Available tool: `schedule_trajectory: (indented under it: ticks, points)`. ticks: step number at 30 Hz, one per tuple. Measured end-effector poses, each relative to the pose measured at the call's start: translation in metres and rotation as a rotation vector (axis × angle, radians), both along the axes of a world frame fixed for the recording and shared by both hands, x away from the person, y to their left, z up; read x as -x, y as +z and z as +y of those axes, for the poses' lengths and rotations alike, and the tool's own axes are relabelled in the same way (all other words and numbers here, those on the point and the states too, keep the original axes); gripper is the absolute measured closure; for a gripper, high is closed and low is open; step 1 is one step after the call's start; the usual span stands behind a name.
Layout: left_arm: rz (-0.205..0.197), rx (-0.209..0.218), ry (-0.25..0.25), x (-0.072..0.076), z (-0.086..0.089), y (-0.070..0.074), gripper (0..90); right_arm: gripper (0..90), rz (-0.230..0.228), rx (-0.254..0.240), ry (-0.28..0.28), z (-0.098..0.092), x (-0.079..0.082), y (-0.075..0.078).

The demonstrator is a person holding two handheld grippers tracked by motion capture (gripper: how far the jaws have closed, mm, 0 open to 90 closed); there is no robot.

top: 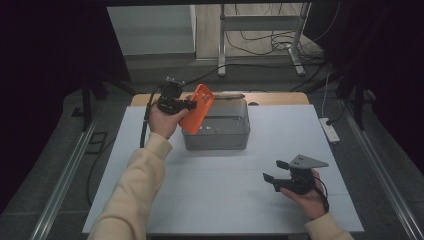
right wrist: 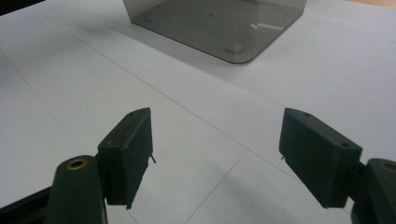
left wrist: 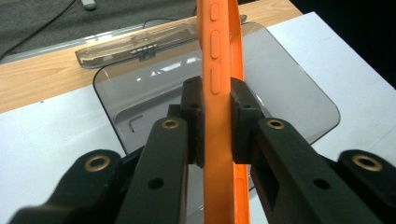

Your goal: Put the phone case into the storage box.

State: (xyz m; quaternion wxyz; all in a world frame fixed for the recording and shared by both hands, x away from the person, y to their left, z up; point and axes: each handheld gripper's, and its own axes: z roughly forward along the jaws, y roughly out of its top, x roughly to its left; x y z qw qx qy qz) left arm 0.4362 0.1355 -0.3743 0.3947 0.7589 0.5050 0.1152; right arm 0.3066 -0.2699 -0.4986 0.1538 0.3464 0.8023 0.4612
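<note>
Left gripper view: orange phone case [left wrist: 219, 93] clamped in left hand-held gripper [left wrist: 217, 121].

Left gripper [top: 192, 104] is sitting upper left of centre, jaws clamping tight; right gripper [top: 276, 170] is resting lower right, jaws gaping wide.

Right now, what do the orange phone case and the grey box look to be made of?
Phone case: probably soft matte silicone or rubbery plastic; moulded side buttons, no glare. Box: smoky see-through hard plastic, glossy; its floor shows through the walls and highlights glint.
</note>
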Motion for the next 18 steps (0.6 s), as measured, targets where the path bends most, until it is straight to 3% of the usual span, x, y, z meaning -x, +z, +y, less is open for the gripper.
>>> schedule_trajectory:
  ticks: [18]
  points:
    - [0.013, -0.019, 0.058, -0.0100, -0.0013, -0.0084, 79.3, 26.4, 0.001, 0.003, -0.002, -0.0008, -0.0003, 0.0001]
